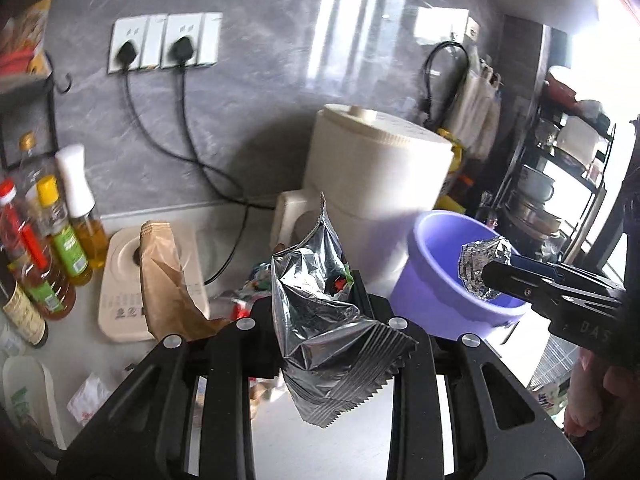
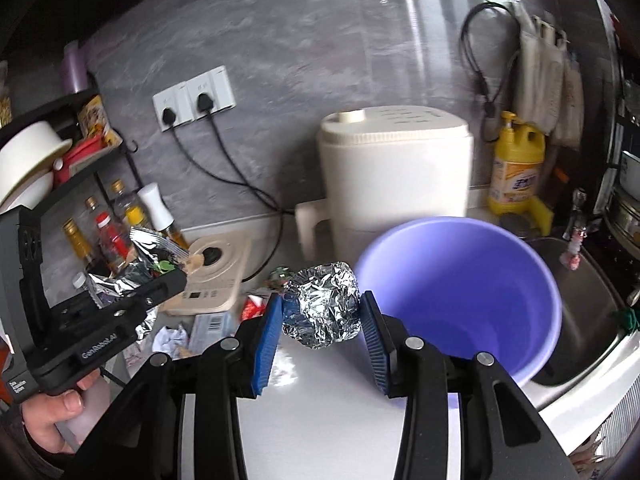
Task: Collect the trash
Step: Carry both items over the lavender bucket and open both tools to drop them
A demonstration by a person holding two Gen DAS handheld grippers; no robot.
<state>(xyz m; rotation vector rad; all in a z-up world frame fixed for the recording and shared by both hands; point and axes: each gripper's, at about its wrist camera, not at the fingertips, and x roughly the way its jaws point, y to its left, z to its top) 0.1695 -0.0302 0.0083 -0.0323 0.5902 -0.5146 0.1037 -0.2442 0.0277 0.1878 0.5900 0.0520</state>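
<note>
Left gripper (image 1: pixel 316 296) gripping foil wrapper (image 1: pixel 320 320) — right gripper (image 2: pixel 320 308) clamping foil ball (image 2: pixel 322 306)

We see a big cream plastic machine with a round lid (image 2: pixel 394 184) by the grey wall. Two black plugs sit in white wall sockets (image 1: pixel 164 42). Oil bottles (image 1: pixel 60 236) stand near a flat cream cooker (image 1: pixel 128 280). A yellow soap bottle (image 2: pixel 516 164) waits by the steel sink (image 2: pixel 588 320).

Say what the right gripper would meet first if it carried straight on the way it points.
Probably the purple bucket: its rim sits just beyond the foil ball that the right gripper holds, slightly to the right. Depth is uncertain.
</note>
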